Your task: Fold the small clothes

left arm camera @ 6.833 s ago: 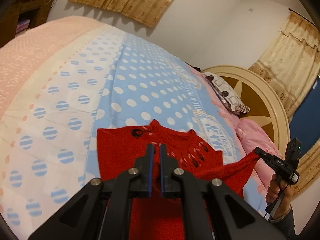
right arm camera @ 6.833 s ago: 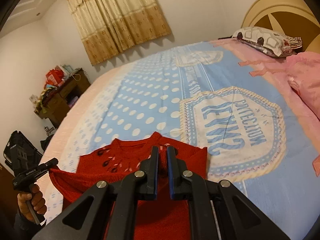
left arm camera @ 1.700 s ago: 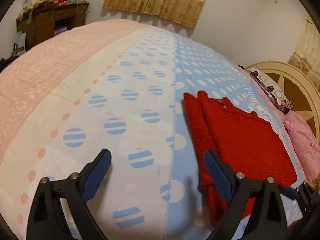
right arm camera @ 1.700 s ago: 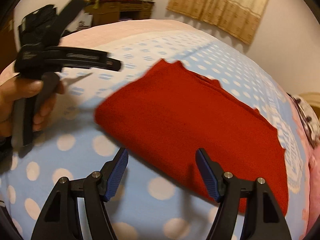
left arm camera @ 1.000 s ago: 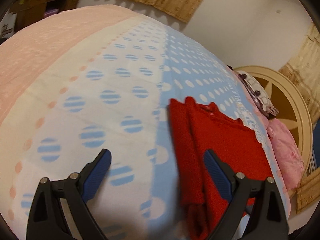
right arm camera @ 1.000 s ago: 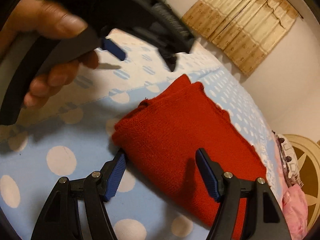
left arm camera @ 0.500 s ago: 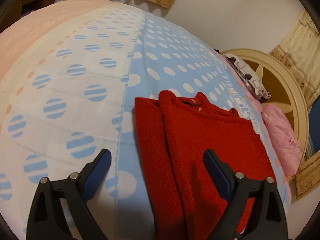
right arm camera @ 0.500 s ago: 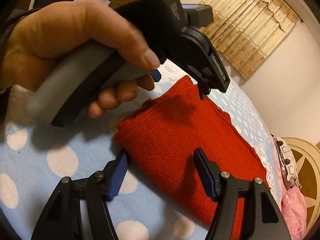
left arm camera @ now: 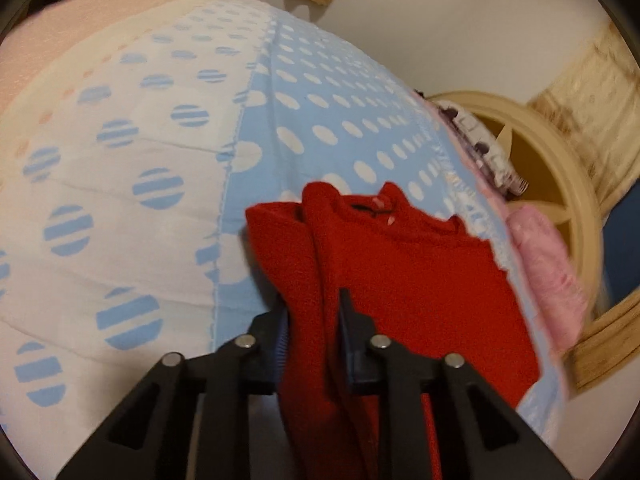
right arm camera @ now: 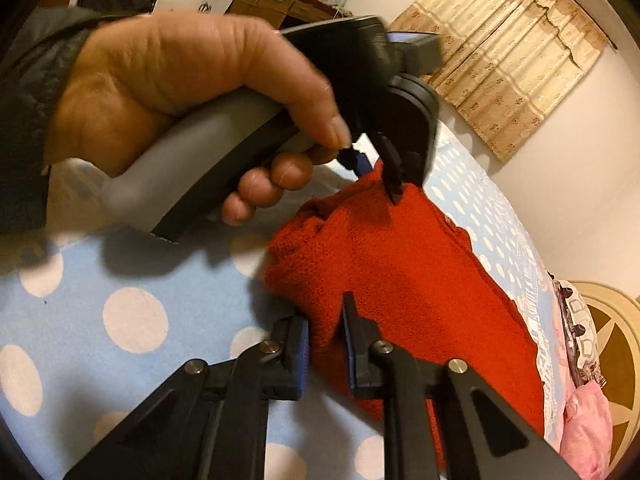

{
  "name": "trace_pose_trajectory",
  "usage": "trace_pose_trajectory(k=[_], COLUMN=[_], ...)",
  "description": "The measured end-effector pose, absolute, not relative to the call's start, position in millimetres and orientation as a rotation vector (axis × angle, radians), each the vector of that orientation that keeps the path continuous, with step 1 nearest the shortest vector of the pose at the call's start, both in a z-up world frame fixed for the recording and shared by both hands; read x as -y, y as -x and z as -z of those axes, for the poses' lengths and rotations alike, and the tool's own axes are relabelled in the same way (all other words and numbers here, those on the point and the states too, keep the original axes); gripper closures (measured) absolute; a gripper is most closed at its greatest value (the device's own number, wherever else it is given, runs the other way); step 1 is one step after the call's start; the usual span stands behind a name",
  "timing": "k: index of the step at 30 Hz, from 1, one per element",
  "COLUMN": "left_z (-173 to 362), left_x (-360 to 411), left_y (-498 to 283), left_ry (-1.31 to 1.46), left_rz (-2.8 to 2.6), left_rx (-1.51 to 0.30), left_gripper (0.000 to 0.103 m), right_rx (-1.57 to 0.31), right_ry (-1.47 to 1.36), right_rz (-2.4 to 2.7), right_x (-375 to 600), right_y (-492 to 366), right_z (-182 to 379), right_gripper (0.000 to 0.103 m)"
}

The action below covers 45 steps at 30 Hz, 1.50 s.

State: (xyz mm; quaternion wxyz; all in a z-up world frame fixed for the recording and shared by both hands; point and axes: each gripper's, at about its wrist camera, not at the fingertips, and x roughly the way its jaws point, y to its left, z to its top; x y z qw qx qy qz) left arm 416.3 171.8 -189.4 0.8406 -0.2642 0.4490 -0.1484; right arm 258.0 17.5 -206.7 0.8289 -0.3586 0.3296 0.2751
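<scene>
Red knit in the claws: both the left claw (left arm camera: 312, 320) and the right claw (right arm camera: 326, 336) are pinching the near edge of the sweater (left arm camera: 400, 264).
Left claw from the right camera: seen at 12 o'clock, gripped by the left hand (right arm camera: 168, 92), biting the same edge further along.
Sweater position: runs from the claws toward 1 o'clock, lying on the bed (left arm camera: 120, 200).
Progress: sleeves look tucked in, body a long strip.
Left to do: likely a crosswise fold.
</scene>
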Motion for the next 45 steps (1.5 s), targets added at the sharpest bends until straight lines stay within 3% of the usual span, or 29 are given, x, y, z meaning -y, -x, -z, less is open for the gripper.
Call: trace_pose_trajectory(k=[20, 34, 45], left_z=[137.8, 96.0, 95.9], left_x=[-150.5, -47.2, 36.8], left_y=[-428.4, -465.1, -481.2], left_ry=[0.756, 0.669, 0.558], left_rz=[0.45, 0.558, 0.625], left_rx=[-0.811, -0.78, -0.84], left_gripper=[0.087, 0.087, 0.088], right_rx=[-0.641, -0.687, -0.752], right_ry=[0.474, 0.219, 0.062], right_rz=[-0.49, -0.386, -0.313], right_x=[70.5, 155.1, 228.8], right_y=[-274.6, -290.2, -297.6], right_z=[136.1, 131.5, 136.1], right_gripper=[0.091, 0.092, 0.092])
